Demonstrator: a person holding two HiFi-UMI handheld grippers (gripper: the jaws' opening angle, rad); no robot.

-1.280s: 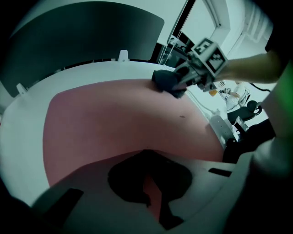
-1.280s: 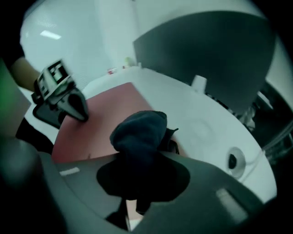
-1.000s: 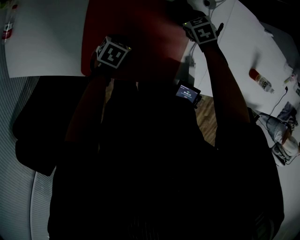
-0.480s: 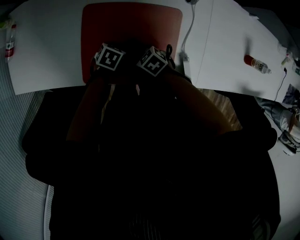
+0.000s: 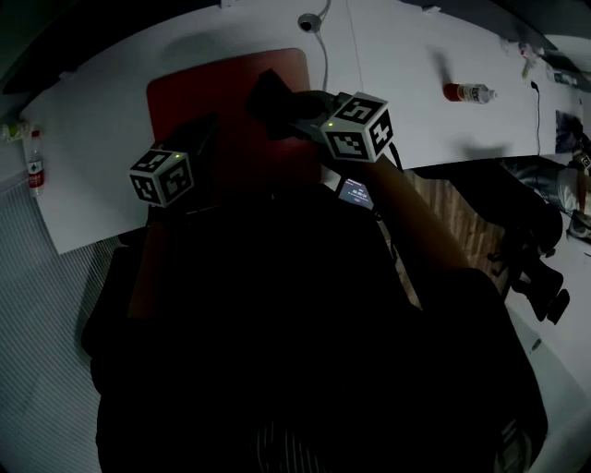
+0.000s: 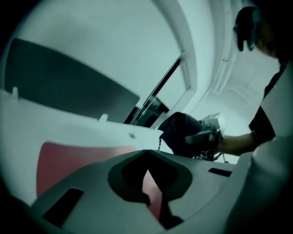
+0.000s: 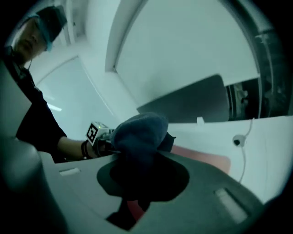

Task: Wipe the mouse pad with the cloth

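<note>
A red mouse pad [image 5: 199, 92] lies on the white table [image 5: 416, 111]. My right gripper [image 5: 288, 113] hovers over the pad's right half, shut on a dark blue cloth [image 5: 268, 97] that bunches out past its jaws. In the right gripper view the cloth [image 7: 137, 130] fills the gap between the jaws, with the pad [image 7: 206, 157] behind. My left gripper [image 5: 201, 131] is over the pad's near left part, its jaws closed together with nothing between them [image 6: 146, 153]. The left gripper view shows the pad [image 6: 73, 160] and the cloth [image 6: 181, 132] in the right gripper.
A white cable with a round puck [image 5: 309, 22] runs along the pad's right side. A red-capped bottle [image 5: 466, 92] lies at the far right, another bottle [image 5: 35, 162] at the left edge. A small lit screen [image 5: 355, 191] sits below my right wrist.
The right gripper went from the pad's right edge to beside the left gripper, then out over the pad, now showing the cloth. The left gripper shifted slightly left and nearer.
</note>
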